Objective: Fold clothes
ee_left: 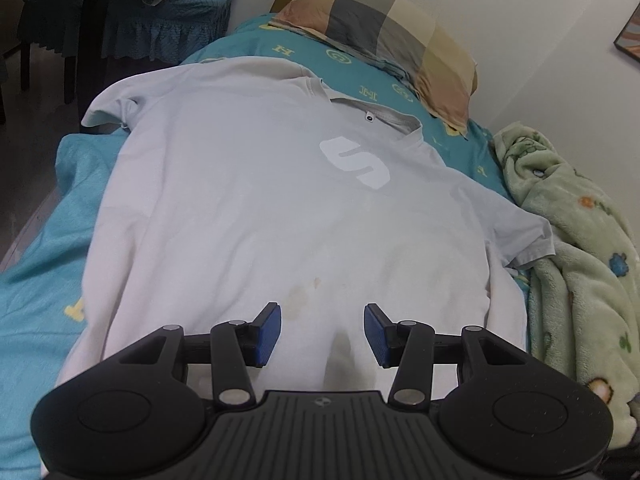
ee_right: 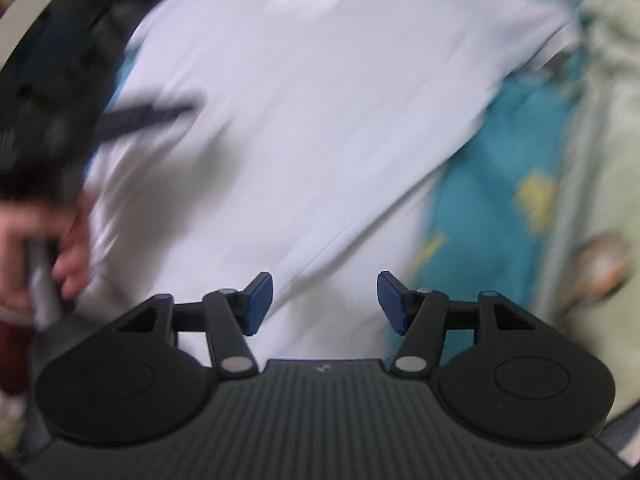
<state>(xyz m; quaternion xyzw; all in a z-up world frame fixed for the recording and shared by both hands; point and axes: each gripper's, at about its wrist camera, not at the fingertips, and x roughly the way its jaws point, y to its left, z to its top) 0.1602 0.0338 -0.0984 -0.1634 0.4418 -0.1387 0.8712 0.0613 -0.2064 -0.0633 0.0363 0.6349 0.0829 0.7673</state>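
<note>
Left tool (ee_left: 322,334) jaws wide apart, holding nothing; right tool (ee_right: 325,304) likewise spread, empty; bare hand (ee_right: 36,256) grips a handle.

White T-shirt (ee_left: 280,208) lies spread flat, front up.

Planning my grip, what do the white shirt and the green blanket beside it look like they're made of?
White T-shirt: thin, matte knit, probably cotton jersey; it lies flat with soft creases and a ribbed collar. Green blanket: thick plush fleece, judging by its fuzzy, bunched pile.
</note>
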